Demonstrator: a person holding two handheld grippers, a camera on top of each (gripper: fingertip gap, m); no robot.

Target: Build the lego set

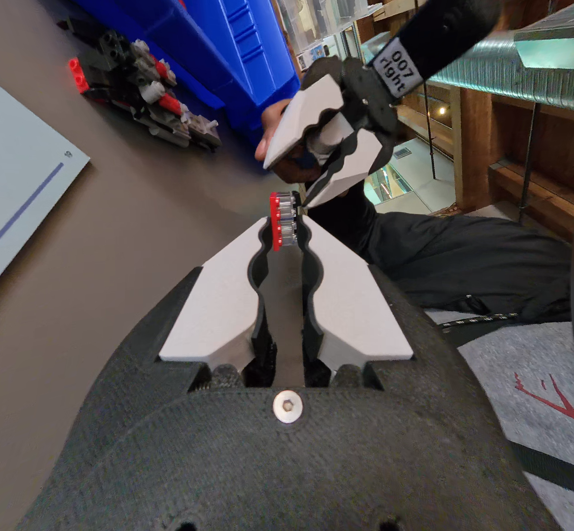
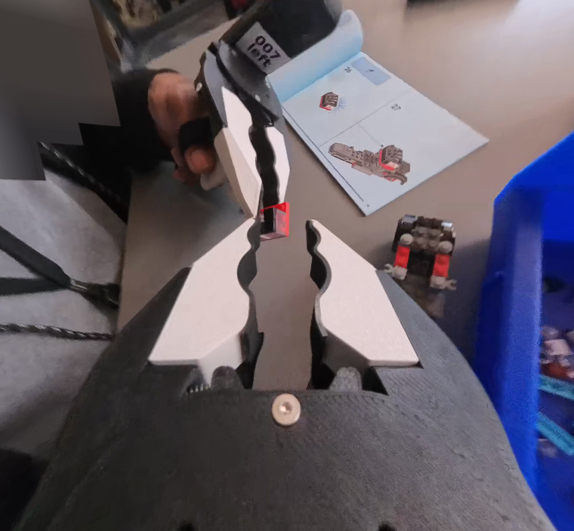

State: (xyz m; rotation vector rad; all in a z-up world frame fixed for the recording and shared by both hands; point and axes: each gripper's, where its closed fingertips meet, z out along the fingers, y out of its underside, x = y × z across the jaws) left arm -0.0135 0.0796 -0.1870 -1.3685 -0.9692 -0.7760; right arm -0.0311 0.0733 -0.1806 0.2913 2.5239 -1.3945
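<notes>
My left gripper [image 1: 284, 227] is shut on a small Lego sub-assembly [image 1: 284, 221]: a red plate with clear pieces and a black part, held above the table. It also shows in the right wrist view [image 2: 276, 221], gripped by the left gripper [image 2: 269, 209] coming from above. My right gripper [image 2: 282, 222] is open, its left fingertip [image 2: 253, 227] against the sub-assembly. In the left wrist view the right gripper [image 1: 287, 185] comes in from the upper right, its lower fingertip touching the piece. A partly built grey, black and red Lego model [image 1: 136, 94] [image 2: 422, 252] lies on the table.
A blue bin [image 1: 217, 35] [image 2: 528, 298] holding loose pieces stands beside the model. An open instruction booklet [image 2: 388, 131] [image 1: 28, 159] lies on the grey-brown table [image 1: 124, 236]. A person's hands [image 2: 174, 118] hold the grippers. Shelving stands behind. The tips of both grippers are at nearly the same place.
</notes>
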